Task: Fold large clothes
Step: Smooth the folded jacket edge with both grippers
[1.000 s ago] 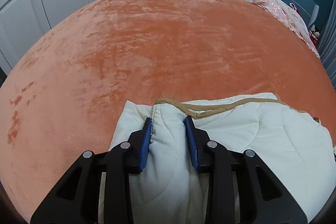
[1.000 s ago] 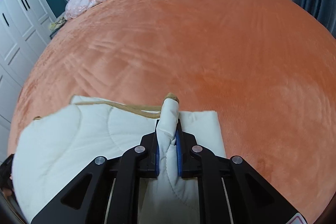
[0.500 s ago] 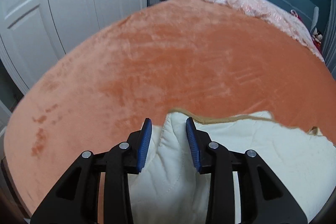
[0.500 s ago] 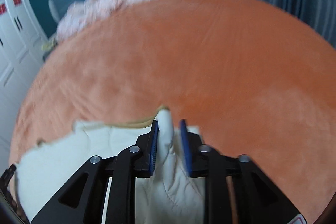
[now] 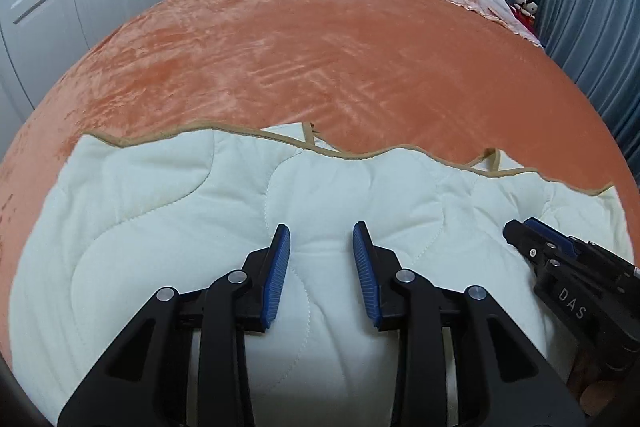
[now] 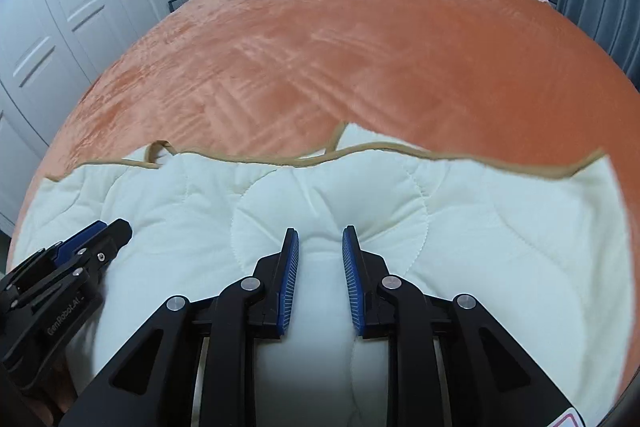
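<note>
The cream quilted garment (image 5: 168,227) lies spread along the near edge of the orange bed (image 5: 320,59), and both the left gripper (image 5: 320,259) and right gripper (image 6: 316,259) hover over it with fingers parted (gripping nothing), seemingly released so the fold can settle.

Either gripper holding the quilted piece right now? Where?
Neither appears to. Left gripper and right gripper sit open, fingers apart over the cream quilted garment, mid-panel, behind its tan-trimmed edge.

On my right tool (image 5: 520,229), seen from my left wrist camera, white letters on the black body read "DAS". On my left tool (image 6: 116,227), seen from my right wrist camera, the black body reads "GenRobot.AI". I can read nothing else.
</note>
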Available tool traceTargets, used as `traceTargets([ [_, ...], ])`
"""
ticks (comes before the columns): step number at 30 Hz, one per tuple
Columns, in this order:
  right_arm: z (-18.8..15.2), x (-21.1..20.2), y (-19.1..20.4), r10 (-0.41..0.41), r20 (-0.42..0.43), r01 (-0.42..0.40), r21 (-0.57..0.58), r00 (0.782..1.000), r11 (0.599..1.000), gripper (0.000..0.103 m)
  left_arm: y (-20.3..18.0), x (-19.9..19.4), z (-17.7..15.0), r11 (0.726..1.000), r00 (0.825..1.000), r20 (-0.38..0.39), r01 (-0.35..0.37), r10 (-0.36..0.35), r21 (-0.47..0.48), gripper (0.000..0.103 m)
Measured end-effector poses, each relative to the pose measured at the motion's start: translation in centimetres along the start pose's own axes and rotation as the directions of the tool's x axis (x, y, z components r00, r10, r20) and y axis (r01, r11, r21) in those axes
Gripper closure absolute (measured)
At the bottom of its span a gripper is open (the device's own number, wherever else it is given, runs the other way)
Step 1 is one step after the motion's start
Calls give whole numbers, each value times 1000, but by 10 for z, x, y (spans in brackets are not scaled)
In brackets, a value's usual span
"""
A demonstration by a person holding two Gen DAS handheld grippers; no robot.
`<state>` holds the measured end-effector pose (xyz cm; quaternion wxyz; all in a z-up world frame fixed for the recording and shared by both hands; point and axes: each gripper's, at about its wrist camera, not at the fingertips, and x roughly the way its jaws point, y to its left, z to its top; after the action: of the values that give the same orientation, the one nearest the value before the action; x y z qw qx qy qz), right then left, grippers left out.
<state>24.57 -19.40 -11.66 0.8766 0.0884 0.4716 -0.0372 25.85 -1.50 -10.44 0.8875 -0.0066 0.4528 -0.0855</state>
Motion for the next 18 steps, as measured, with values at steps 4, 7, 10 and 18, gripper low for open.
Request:
traceTargets([
  [4, -6, 12, 11, -38, 19, 39, -40, 999, 998, 83, -18, 15, -8, 992, 995, 7, -103, 102, 73, 71],
  [7, -11, 13, 13, -44, 32, 46, -56, 999, 997, 83, -25, 18, -13, 982, 988, 17, -155, 154, 106, 71],
  [10, -10, 14, 3, 5, 29, -4, -27, 1000, 1000, 83, -23, 20, -13, 981, 986, 21, -165, 164, 106, 71],
  [18, -9, 17, -3, 53, 27, -53, -1, 998, 999, 82, -32, 26, -14, 964, 974, 23, -228, 227, 139, 71],
])
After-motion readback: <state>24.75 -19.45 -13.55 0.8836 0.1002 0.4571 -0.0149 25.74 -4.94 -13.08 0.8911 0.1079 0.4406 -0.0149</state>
